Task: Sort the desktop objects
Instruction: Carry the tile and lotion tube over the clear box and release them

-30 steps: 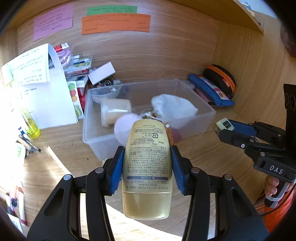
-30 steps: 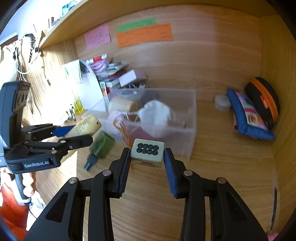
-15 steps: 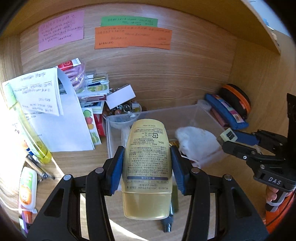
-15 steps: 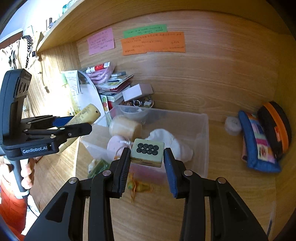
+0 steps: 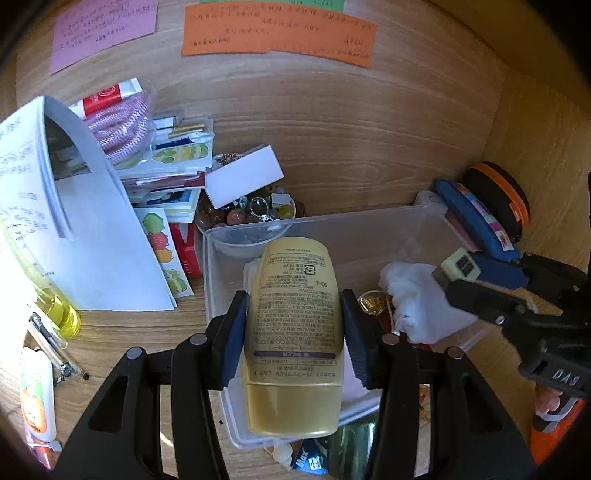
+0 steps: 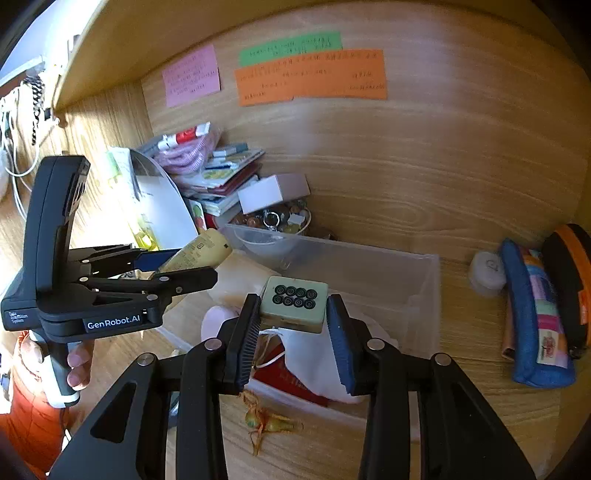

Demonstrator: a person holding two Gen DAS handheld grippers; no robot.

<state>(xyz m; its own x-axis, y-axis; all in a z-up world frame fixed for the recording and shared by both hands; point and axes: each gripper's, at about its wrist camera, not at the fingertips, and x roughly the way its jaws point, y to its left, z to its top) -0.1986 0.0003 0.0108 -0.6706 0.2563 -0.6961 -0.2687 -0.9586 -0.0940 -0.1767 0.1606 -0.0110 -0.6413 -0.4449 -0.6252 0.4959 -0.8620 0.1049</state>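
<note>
The handwriting on the orange note is unreadable (too small), and the gold tube hides much of the clear bin.

Wooden desk alcove, sunlit, perhaps shelf above.

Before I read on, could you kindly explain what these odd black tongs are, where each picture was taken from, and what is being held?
No robot here: a person holds a handheld two-finger gripper in each hand, each with a fisheye camera looking along its fingers. The left wrist view shows the left gripper shut on a gold tube, printed side up. The right wrist view shows the right gripper shut on a pale green tile with eight black rings. Each gripper also appears at the side of the other's picture. Both are above a clear plastic bin on a wooden desk, with a blue pouch to the right and papers to the left.
</note>
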